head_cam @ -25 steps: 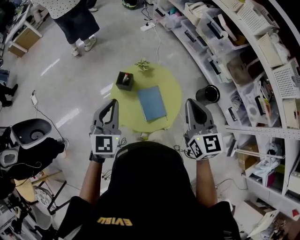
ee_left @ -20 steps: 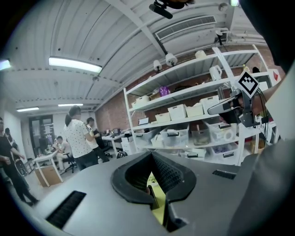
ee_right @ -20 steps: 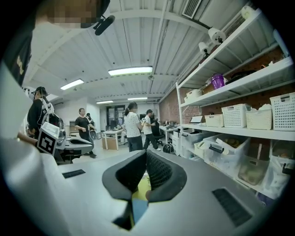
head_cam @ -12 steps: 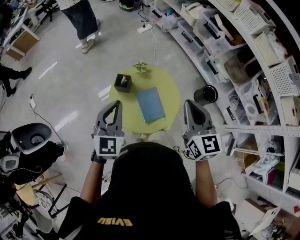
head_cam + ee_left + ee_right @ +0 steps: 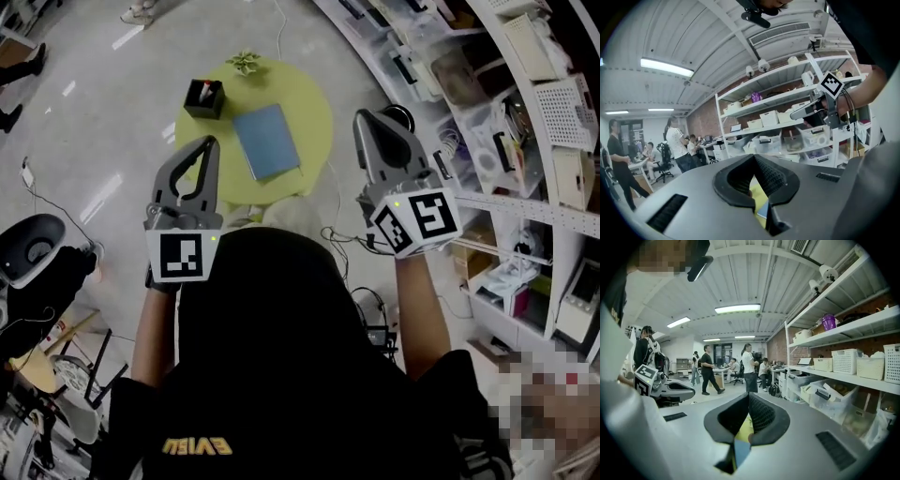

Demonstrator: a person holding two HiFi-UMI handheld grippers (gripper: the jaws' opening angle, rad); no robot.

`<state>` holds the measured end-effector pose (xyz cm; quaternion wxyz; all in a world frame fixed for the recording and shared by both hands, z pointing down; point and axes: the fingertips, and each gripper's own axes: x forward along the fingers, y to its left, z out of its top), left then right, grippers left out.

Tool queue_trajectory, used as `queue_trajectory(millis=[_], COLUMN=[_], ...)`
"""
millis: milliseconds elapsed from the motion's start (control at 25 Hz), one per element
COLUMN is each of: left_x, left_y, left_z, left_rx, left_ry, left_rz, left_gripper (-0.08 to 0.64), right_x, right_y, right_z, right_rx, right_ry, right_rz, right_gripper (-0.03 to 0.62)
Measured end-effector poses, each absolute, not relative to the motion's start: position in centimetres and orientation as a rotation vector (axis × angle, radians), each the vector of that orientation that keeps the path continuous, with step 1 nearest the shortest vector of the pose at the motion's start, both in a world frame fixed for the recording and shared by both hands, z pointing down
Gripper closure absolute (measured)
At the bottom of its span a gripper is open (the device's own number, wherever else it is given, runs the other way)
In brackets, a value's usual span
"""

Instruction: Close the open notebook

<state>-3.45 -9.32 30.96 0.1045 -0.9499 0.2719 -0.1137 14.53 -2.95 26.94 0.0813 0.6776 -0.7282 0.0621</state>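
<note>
A blue notebook (image 5: 267, 141) lies closed and flat on the round yellow-green table (image 5: 309, 98) in the head view. My left gripper (image 5: 208, 142) is held in the air short of the table's near left edge, its jaws together with nothing between them. My right gripper (image 5: 361, 117) hangs by the table's right edge, shut and empty too. Neither touches the notebook. In the left gripper view a sliver of the notebook (image 5: 761, 211) shows through the gap behind the shut jaws (image 5: 753, 157). The right gripper view shows the same sliver (image 5: 740, 451) below its jaws (image 5: 749, 394).
A black pen holder (image 5: 203, 97) and a small plant (image 5: 245, 62) stand on the table's far left. A black bin (image 5: 405, 114) sits on the floor behind the right gripper. White shelves (image 5: 525, 84) with bins line the right side. Cables cross the floor.
The table and notebook have slid up and left in the head view. Both grippers look nearer to the camera, and the left one has shifted left. The notebook stays closed.
</note>
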Motion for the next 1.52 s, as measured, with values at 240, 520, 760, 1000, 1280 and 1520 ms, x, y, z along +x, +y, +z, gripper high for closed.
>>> queue_trajectory(millis=[240, 520, 760, 1000, 1280, 1520], left_x=[-5.1, -5.4, -4.3, -4.1, -4.6, -5.0], left_y=[-7.3, -6.2, -5.5, -4.8, -5.2, -5.6], left_z=[33.1, 34.6, 34.0, 33.9, 34.0, 34.0], left_rx=[-2.828, -2.843, -2.838, -2.847, -2.862, -2.862], left_ry=[0.877, 0.891, 0.868, 0.848, 0.864, 0.876], left_rz=[-0.457, -0.495, -0.477, -0.468, -0.441, -0.438], left_gripper=[0.545, 0.546, 0.545, 0.546, 0.545, 0.546], right_x=[14.0, 13.4, 13.4, 13.2, 12.2, 11.9], right_y=[-2.9, -3.0, -2.4, -2.0, -2.1, -2.4], right_z=[28.3, 29.1, 29.2, 28.9, 29.1, 29.1], right_rx=[1.962, 1.916, 1.897, 1.895, 1.872, 1.859], right_ry=[-2.209, -2.229, -2.227, -2.223, -2.225, -2.220], right_rz=[0.263, 0.272, 0.273, 0.259, 0.251, 0.243], right_gripper=[0.591, 0.591, 0.591, 0.591, 0.591, 0.591])
